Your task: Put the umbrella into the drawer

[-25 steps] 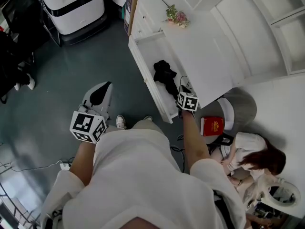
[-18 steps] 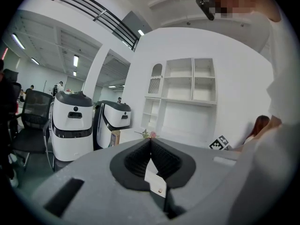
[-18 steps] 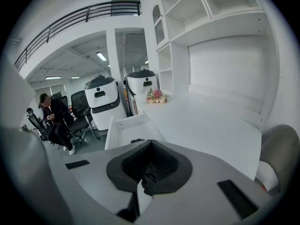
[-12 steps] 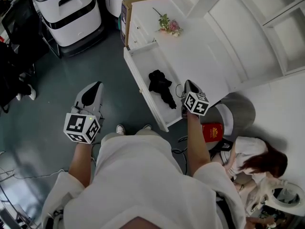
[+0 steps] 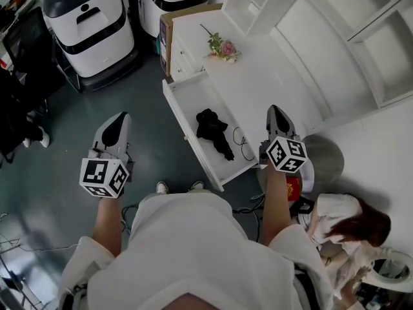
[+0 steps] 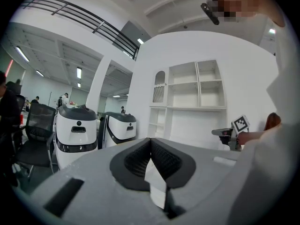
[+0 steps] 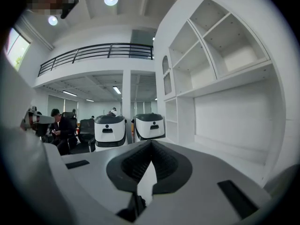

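In the head view the black folded umbrella (image 5: pixel 213 132) lies inside the open white drawer (image 5: pixel 189 97), which is pulled out from the white cabinet. My right gripper (image 5: pixel 274 110) hangs above the cabinet top, to the right of the drawer, shut and empty. My left gripper (image 5: pixel 120 117) is over the grey floor to the left of the drawer, also shut with nothing in it. In the left gripper view the left gripper (image 6: pixel 150 140) has its pads meeting, and the right gripper (image 6: pixel 230 134) shows at the right. The right gripper view shows the right gripper (image 7: pixel 150 143) closed, pointing level into the room.
A sprig of flowers (image 5: pixel 222 46) lies on the cabinet top, with white shelves (image 5: pixel 335 37) beyond. Two white-and-black machines (image 5: pixel 87 18) stand at the back left. A person (image 5: pixel 348 221) sits low at the right, beside a grey stool (image 5: pixel 326 154) and a red box (image 5: pixel 292 189).
My right gripper has lifted away from the drawer, up and to the right. My left gripper has risen a little. The umbrella stays lying in the drawer.
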Demonstrator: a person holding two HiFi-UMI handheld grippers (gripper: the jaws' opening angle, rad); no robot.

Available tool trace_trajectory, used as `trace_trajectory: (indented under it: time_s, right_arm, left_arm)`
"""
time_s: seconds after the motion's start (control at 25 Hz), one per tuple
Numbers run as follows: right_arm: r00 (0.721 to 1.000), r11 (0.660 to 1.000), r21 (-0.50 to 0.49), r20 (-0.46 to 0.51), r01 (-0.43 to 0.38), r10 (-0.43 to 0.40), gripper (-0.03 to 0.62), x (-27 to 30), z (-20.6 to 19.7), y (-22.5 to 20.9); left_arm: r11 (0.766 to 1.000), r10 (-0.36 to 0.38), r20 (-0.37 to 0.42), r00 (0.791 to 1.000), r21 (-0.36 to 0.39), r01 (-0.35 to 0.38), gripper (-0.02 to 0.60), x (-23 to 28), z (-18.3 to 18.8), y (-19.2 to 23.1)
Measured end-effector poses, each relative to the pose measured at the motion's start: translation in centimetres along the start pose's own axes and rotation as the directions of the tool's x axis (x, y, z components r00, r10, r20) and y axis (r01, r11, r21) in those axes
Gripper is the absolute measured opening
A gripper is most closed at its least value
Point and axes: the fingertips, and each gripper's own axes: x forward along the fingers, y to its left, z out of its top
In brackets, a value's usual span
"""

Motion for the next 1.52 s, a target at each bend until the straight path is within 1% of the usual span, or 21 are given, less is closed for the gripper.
trace_trajectory:
  time_s: [0.16, 0.36, 0.48, 0.64, 0.76, 0.88, 1.04, 1.24, 1.52]
  right_arm:
    - [0.996, 0.999, -0.040, 0.080, -0.032, 0.035, -0.002, -1.0, 3.3, 1.4]
    - [0.983, 0.998, -0.042, 0.174, -0.047, 0.053, -0.002, -3.3, 6.6, 3.1]
    - [0.971, 0.998, -0.057, 0.231, -0.041, 0.053, -0.002, -5.2, 8.6, 3.9]
    - [0.955, 0.995, -0.104, 0.294, -0.002, 0.033, -0.002, -7.6, 10.6, 4.6]
    - [0.952, 0.994, -0.111, 0.305, 0.024, 0.011, -0.002, -9.1, 11.2, 5.0]
    - [0.950, 0.993, -0.115, 0.313, 0.041, -0.003, -0.002, -9.8, 11.4, 5.4]
    - [0.952, 0.993, -0.115, 0.306, 0.034, 0.003, -0.002, -9.0, 10.8, 6.6]
    - [0.957, 0.994, -0.111, 0.288, 0.021, 0.012, -0.002, -8.5, 10.0, 8.4]
    - [0.959, 0.993, -0.111, 0.282, 0.046, -0.013, -0.002, -9.7, 9.6, 9.0]
  left_arm:
    - [0.999, 0.039, 0.038, 0.999, 0.030, -0.041, 0.014, -0.3, 1.8, 1.2]
    - [0.995, 0.085, 0.071, 0.994, 0.042, -0.088, 0.014, -1.3, 3.2, 3.2]
    - [0.994, 0.095, 0.097, 0.991, 0.048, -0.100, 0.014, -1.7, 4.0, 3.7]
    - [0.994, 0.098, 0.131, 0.987, 0.043, -0.104, 0.014, -1.7, 5.5, 4.2]
    - [0.992, 0.100, 0.144, 0.985, 0.056, -0.109, 0.014, -1.9, 6.1, 4.8]
    - [0.991, 0.111, 0.148, 0.983, 0.054, -0.120, 0.014, -2.3, 6.2, 5.3]
    - [0.992, 0.117, 0.142, 0.983, 0.038, -0.123, 0.014, -2.5, 6.0, 6.0]
    - [0.995, 0.080, 0.139, 0.987, 0.048, -0.087, 0.014, -2.2, 6.0, 6.0]
    - [0.998, 0.046, 0.135, 0.990, 0.038, -0.051, 0.014, -1.6, 5.8, 5.6]
